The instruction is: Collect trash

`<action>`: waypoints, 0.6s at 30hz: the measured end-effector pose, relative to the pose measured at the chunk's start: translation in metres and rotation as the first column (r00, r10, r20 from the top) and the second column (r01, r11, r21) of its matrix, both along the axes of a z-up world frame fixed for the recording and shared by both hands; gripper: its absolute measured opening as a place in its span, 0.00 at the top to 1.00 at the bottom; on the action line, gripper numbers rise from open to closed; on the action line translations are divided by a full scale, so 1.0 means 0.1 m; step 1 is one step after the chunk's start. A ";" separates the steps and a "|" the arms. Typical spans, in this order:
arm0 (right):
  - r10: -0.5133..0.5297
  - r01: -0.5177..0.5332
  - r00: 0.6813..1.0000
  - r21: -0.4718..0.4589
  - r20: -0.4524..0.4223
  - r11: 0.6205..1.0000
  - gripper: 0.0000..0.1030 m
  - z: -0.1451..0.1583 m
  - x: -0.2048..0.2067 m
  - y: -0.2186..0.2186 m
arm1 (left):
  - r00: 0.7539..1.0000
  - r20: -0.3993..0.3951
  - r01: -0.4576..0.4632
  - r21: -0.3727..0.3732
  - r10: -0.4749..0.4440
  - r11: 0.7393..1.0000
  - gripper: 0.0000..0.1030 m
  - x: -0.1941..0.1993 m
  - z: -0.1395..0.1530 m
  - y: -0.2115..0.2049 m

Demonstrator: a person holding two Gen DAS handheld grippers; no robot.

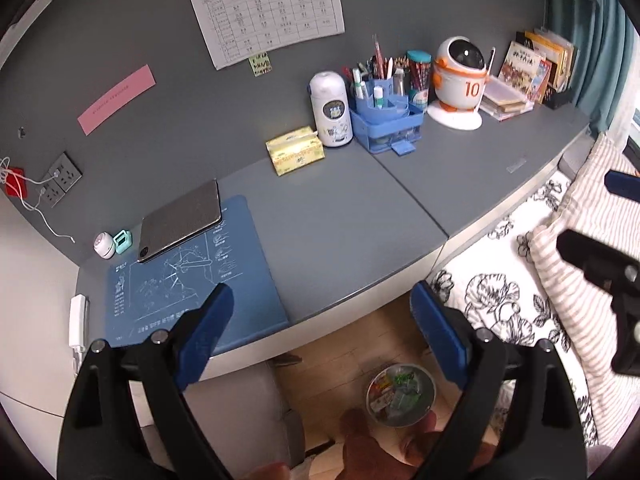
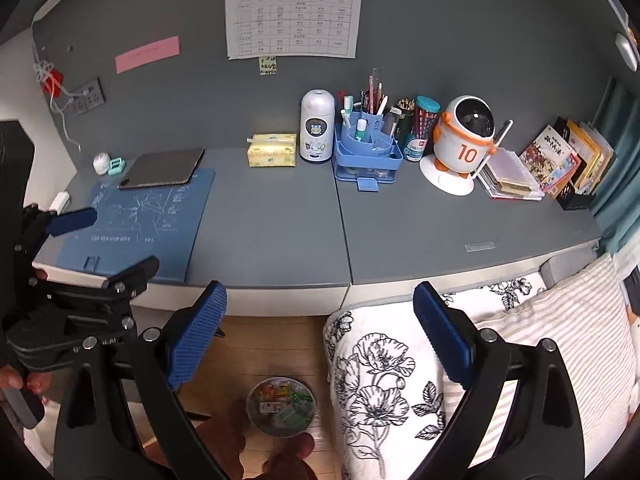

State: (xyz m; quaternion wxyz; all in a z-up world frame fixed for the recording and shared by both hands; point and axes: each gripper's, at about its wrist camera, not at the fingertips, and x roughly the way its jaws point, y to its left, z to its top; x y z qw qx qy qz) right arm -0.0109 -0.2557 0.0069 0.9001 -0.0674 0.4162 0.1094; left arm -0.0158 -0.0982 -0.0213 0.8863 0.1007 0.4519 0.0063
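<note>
A small round bin [image 1: 401,395] lined with clear plastic stands on the wooden floor below the desk's front edge, holding several colourful wrappers; it also shows in the right wrist view [image 2: 281,405]. My left gripper [image 1: 322,312] is open and empty, hovering over the desk's front edge above the bin. My right gripper [image 2: 320,312] is open and empty, above the desk edge and a flowered cushion [image 2: 376,384]. Each gripper shows at the side of the other's view: the right one [image 1: 608,272], the left one [image 2: 80,288].
The grey desk [image 2: 272,232] carries a blue mat [image 2: 136,216], a tablet [image 2: 164,168], a yellow tissue pack [image 2: 272,150], a white humidifier [image 2: 317,132], a blue pen organiser [image 2: 368,152], a robot toy [image 2: 460,144] and books [image 2: 556,160]. A striped pillow [image 2: 560,320] lies at right.
</note>
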 end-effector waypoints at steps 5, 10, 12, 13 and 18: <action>-0.026 0.025 1.000 -0.011 -0.005 1.000 0.12 0.04 0.08 0.08 | 1.000 -0.005 -0.003 0.033 0.004 0.999 0.12 0.06 0.04 0.13; -0.040 0.040 0.999 -0.017 0.001 0.999 0.12 0.09 0.09 0.15 | 0.999 -0.022 -0.029 0.010 0.029 1.000 0.12 0.11 0.06 0.28; -0.038 0.037 0.999 -0.013 -0.004 0.999 0.12 0.09 0.10 0.17 | 0.999 -0.026 -0.032 0.000 0.032 0.999 0.12 0.12 0.06 0.32; -0.037 0.037 0.999 -0.015 -0.006 0.999 0.12 0.08 0.10 0.19 | 0.999 -0.027 -0.031 -0.006 0.031 1.000 0.12 0.12 0.07 0.33; -0.028 0.028 0.999 -0.009 -0.018 1.000 0.12 0.08 0.12 0.24 | 1.000 -0.021 -0.022 -0.022 0.022 1.000 0.12 0.11 0.13 0.37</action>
